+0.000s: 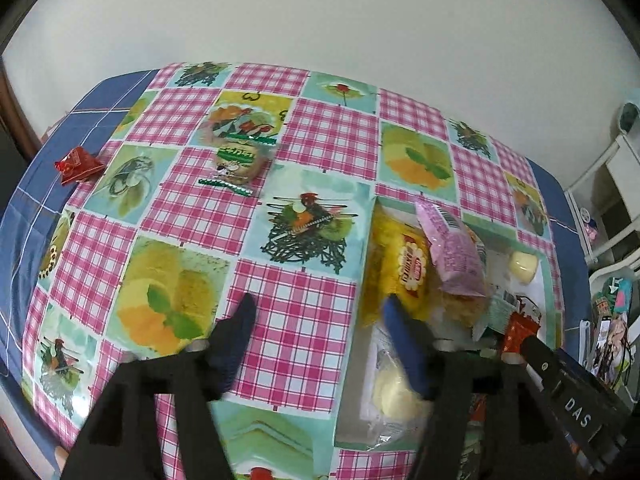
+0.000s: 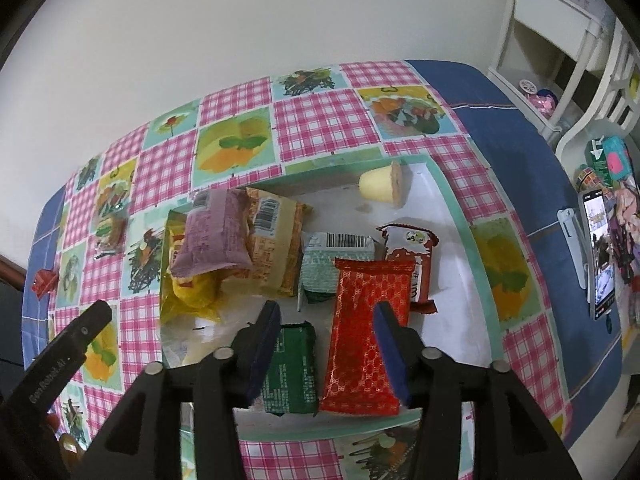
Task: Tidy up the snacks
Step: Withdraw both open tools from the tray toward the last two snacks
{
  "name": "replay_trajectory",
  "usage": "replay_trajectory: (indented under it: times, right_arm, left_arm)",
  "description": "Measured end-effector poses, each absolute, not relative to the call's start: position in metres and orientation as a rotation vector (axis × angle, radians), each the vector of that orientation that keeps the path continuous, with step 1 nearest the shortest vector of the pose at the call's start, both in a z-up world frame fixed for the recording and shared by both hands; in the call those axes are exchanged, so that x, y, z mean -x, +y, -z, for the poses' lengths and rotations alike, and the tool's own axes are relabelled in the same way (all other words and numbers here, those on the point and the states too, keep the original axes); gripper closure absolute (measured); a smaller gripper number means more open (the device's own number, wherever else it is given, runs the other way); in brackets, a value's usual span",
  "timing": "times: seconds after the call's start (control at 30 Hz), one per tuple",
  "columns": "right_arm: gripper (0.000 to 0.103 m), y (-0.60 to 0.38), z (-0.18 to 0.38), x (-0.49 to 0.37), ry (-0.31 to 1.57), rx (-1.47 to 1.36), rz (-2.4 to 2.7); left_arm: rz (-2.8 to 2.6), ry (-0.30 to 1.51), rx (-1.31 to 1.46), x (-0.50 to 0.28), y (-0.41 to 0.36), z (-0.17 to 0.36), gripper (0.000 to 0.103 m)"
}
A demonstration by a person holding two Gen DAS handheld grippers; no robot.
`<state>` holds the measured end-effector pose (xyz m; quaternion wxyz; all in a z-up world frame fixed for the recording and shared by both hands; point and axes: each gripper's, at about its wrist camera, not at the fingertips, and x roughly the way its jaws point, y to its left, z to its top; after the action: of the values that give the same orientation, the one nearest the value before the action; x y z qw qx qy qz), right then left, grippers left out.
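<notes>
While both grippers hang open and empty, the cookie packet [image 1: 236, 160] lies beyond the left gripper [image 1: 316, 320], toward the table's far edge.

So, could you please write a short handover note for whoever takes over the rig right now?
Left hand-held gripper: open, empty, over the tablecloth beside the tray.
Right hand-held gripper: open, empty, above the red packet and green packet in the tray.
Done: most snacks lie in the tray.
Left: the clear cookie packet and small red snack are still out on the table.
</notes>
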<state>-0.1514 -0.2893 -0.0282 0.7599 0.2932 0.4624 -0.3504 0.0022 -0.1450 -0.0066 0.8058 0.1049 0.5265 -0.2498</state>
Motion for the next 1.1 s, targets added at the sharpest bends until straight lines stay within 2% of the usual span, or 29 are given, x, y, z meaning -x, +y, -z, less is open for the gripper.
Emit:
replay_trajectory:
  times: [0.03, 0.07, 0.2, 0.3, 0.5, 1.1]
  right_arm:
    - [0.03, -0.289, 0.029, 0.151, 1.013, -0.634, 0.764]
    - [0.024, -0.288, 0.03, 0.15, 1.02, -0.627, 0.764]
    - [0.014, -0.286, 0.033, 0.147, 1.035, -0.601, 0.764]
    - [0.005, -0.285, 0.033, 0.147, 1.037, -0.585, 0.768]
    - [0.0, -0.285, 0.032, 0.146, 1.025, -0.574, 0.771]
    - [0.0, -0.234, 0.018, 0.098, 1.008, -0.482, 0.667]
  left_arm:
    - [0.529, 1.125, -0.225, -0.003, -0.144, 0.007, 0.014]
    - [0.516, 1.12, -0.229, -0.003, -0.143, 0.008, 0.012]
    - [0.494, 1.113, -0.242, -0.005, -0.141, 0.01, 0.011]
    - [0.48, 1.106, -0.244, -0.006, -0.139, 0.011, 0.006]
    - [0.45, 1.092, -0.242, -0.011, -0.133, 0.01, 0.004]
    - [0.337, 1.092, -0.169, -0.053, -0.088, 0.001, 0.003]
